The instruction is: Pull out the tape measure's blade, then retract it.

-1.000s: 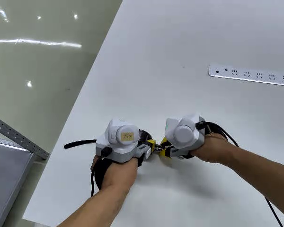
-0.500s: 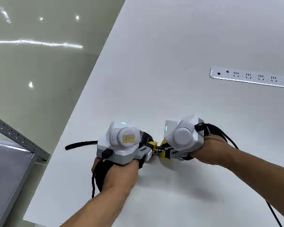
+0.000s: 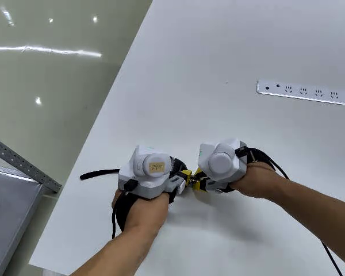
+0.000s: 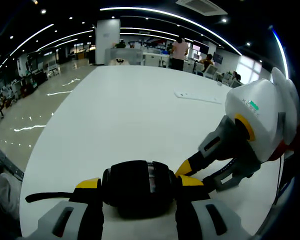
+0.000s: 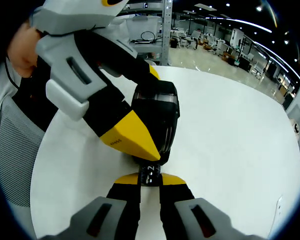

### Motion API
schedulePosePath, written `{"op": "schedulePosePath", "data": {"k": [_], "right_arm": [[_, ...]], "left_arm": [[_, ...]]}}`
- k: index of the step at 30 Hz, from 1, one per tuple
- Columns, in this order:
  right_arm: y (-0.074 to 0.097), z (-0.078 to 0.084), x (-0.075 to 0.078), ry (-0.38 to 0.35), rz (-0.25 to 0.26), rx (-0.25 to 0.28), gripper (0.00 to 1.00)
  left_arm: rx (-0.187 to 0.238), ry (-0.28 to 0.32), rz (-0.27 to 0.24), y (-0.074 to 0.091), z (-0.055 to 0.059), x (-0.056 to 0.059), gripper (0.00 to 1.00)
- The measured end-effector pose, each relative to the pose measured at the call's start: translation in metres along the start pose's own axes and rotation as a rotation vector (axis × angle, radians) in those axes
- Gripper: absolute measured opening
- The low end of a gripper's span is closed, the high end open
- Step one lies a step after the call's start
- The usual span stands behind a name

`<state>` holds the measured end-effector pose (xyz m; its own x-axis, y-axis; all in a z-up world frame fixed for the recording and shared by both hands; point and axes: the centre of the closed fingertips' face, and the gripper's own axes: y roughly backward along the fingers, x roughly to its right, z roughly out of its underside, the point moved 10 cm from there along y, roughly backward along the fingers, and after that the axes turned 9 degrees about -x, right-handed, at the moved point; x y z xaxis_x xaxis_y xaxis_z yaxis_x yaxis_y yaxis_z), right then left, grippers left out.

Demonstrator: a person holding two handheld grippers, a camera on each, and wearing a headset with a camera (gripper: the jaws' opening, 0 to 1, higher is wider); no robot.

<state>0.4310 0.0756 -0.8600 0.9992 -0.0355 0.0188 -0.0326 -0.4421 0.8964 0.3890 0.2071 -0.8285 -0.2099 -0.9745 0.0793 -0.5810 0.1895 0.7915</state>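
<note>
Between the yellow tips of the left gripper (image 4: 138,183) sits the black tape measure (image 4: 137,189), clamped across its case low over the white table (image 3: 218,57). Right at the case's mouth, the right gripper (image 5: 150,179) is pinched narrow on the blade tip (image 5: 150,174) — barely any blade is out. The pull should run straight away from the case, rightward — bare tabletop lies there, the power strip (image 3: 307,92) well beyond, the table's left edge behind the case.

Grips the tape measure (image 5: 157,117) case in the left gripper (image 4: 139,181), jaws spread around it. Pinches the blade (image 5: 150,172) end in the right gripper (image 5: 150,180), jaws nearly together. Faces both tips inward, nearly meeting, forearms (image 3: 126,247) converging.
</note>
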Motion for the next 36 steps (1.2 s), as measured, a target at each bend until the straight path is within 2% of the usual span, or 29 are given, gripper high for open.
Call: {"op": "schedulePosePath", "data": {"k": [7, 25, 36], "right_arm": [[-0.0005, -0.0006, 0.0009, 0.020, -0.008, -0.004, 0.12], [-0.0023, -0.0037, 0.0007, 0.004, -0.005, 0.019, 0.12], [-0.0032, -0.0068, 0.0006, -0.004, -0.001, 0.011, 0.12]], "left_arm": [[0.000, -0.004, 0.000, 0.0004, -0.0001, 0.0000, 0.54], [0.016, -0.020, -0.004, 0.0009, 0.0017, 0.0005, 0.53], [0.016, -0.020, -0.005, 0.0005, 0.0010, -0.0001, 0.53]]}}
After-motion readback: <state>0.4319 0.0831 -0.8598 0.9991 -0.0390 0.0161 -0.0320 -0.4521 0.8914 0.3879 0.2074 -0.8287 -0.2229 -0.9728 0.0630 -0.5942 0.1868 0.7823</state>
